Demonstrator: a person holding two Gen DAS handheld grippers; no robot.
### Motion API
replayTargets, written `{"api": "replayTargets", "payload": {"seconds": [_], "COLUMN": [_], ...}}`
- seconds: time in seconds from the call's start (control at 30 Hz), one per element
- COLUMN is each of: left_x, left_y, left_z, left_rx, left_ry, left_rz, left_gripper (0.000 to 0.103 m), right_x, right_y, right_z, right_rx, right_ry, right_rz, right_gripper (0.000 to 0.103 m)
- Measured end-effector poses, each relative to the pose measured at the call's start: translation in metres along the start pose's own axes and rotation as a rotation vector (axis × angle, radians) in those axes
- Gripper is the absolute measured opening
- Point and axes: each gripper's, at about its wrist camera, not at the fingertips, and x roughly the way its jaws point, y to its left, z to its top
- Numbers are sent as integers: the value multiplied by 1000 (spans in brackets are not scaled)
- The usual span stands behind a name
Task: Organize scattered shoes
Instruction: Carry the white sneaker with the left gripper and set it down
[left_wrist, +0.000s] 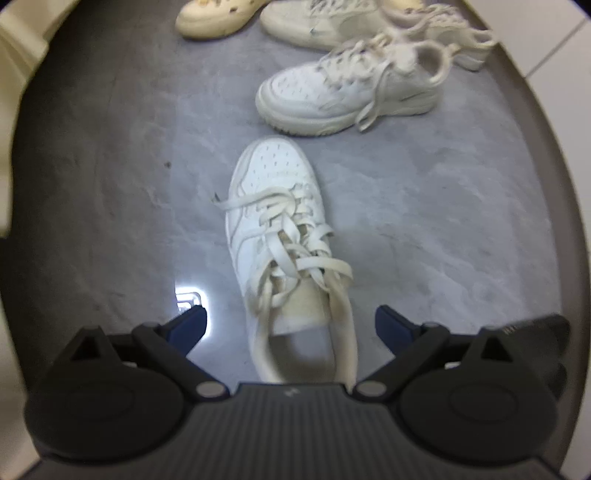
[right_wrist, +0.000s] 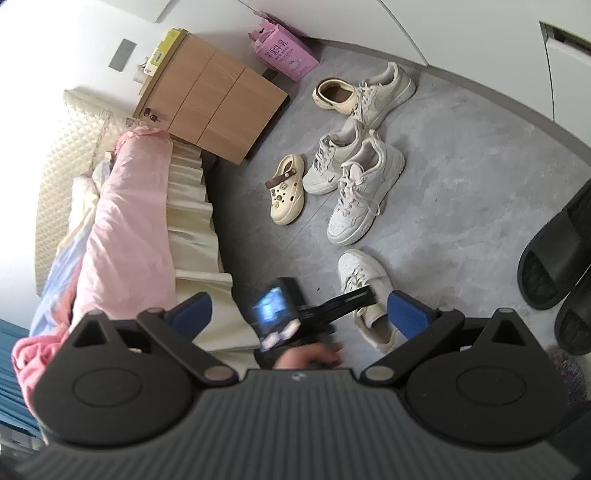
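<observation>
A white laced sneaker (left_wrist: 280, 236) lies on the grey floor, toe pointing away, its heel between the open fingers of my left gripper (left_wrist: 291, 325). Its mate (left_wrist: 347, 92) lies sideways beyond it. In the right wrist view the near sneaker (right_wrist: 364, 280) lies low centre with the left gripper's body (right_wrist: 295, 314) over its heel. My right gripper (right_wrist: 299, 314) is open and empty, held high above the floor. Further off lie the mate (right_wrist: 360, 195), two more cream sneakers (right_wrist: 332, 162) (right_wrist: 384, 92) and two cream clogs (right_wrist: 286, 192) (right_wrist: 334, 94).
A bed with a pink quilt (right_wrist: 125, 221) and cream skirt runs along the left. A wooden cabinet (right_wrist: 210, 99) and pink bag (right_wrist: 284, 51) stand at the back. Black slides (right_wrist: 557, 254) lie at the right. A white wall (right_wrist: 461, 26) borders the floor.
</observation>
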Motion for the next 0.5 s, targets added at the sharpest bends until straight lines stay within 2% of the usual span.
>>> {"api": "replayTargets", "payload": {"seconds": [0.13,0.3,0.4,0.5], "left_x": [-50,-101,-133,-157], "left_y": [13,12,12,5], "left_z": [1,5,13,19], "left_rx": [-51,-63,-99,-80], "left_ry": [-56,-117,-157,-202], "left_rz": [12,95,87,100], "left_gripper": [102,102,102,102], "right_x": [-3,-4,-7,-12], "right_y": [6,8,11,15], "right_z": [-7,-14,-18,-21], "right_rx": [-53,-90,-128,-170], "right_ry": [-5,8,-8,-36], "right_rz": [-17,-36,-50,-74], "right_gripper": [103,103,103,103]}}
